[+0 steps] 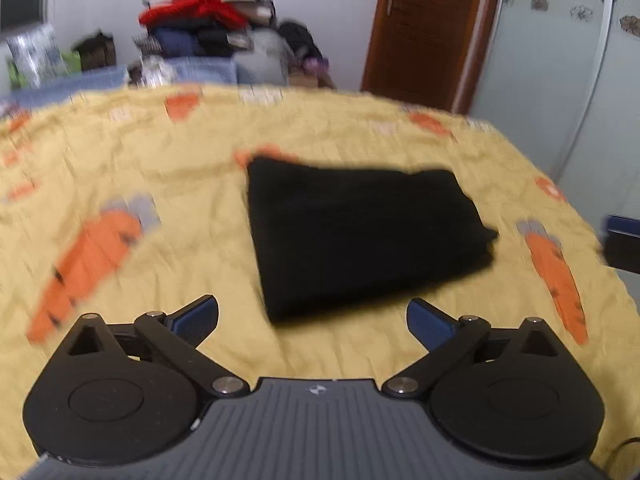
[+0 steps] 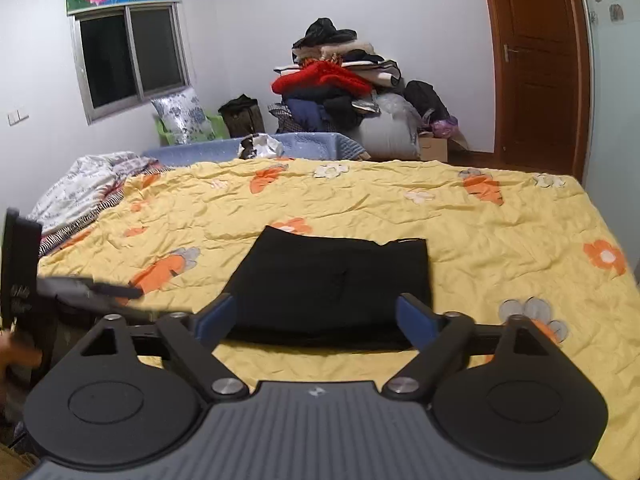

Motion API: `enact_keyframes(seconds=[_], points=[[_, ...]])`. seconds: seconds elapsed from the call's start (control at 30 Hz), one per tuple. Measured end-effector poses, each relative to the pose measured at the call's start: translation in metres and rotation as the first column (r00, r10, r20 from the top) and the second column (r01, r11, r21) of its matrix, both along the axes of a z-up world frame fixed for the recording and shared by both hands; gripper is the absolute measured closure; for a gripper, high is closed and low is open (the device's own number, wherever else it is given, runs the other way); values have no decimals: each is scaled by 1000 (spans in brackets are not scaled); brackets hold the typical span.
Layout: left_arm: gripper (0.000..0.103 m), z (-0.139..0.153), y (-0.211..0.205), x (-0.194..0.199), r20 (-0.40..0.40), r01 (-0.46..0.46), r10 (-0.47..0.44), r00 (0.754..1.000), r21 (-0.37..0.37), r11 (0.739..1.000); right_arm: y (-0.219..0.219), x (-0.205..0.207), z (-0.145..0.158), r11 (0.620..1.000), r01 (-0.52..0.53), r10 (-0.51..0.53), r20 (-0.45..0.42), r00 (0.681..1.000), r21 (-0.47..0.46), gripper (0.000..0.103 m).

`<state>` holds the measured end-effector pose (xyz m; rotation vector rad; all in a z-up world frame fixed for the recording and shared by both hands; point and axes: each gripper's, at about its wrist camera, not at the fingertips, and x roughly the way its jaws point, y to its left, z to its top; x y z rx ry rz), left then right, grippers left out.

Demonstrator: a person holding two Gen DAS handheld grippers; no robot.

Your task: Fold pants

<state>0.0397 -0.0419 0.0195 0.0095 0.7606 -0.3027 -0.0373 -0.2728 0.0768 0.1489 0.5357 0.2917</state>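
Note:
Black pants (image 1: 360, 232) lie folded into a compact rectangle on the yellow carrot-print bedspread (image 1: 120, 152). They also show in the right wrist view (image 2: 332, 280). My left gripper (image 1: 312, 316) is open and empty, just short of the pants' near edge; this view is motion-blurred. My right gripper (image 2: 316, 312) is open and empty, held above the pants' near edge. The left gripper (image 2: 80, 288) also appears blurred at the left edge of the right wrist view.
A tall pile of clothes (image 2: 340, 88) stands beyond the bed's far edge. A brown door (image 2: 536, 64) is at the right. Crumpled bedding (image 2: 84, 188) lies at the bed's far left. A window (image 2: 128, 56) is on the left wall.

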Motion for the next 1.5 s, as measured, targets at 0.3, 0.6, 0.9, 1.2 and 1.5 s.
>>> enact_keyframes(seconds=[0.3,0.6,0.9,1.2,1.5], points=[[6,-47,25,37,-103,-91,83,991,-81,993,39,52,-77,991,121,-124,-40,992,-57,12],[4,-48,-22,24,43,-240,237,971,77,968,32,54,-99,981,184,-187,-49,981,-62,12],[4,-61,-14,21,-55,-176,177,983,15,984,31,51,-99,985,113,-118,-29,993,-127,12],[2,-52,53,95,-271,-159,62,961,-351,923,46,65,-86,992,51,-51,8,999,-112,12],[8,-72,48,145,-334,-164,-44,942,-567,807,28,89,-81,979,127,-129,-4,992,-162,12]])
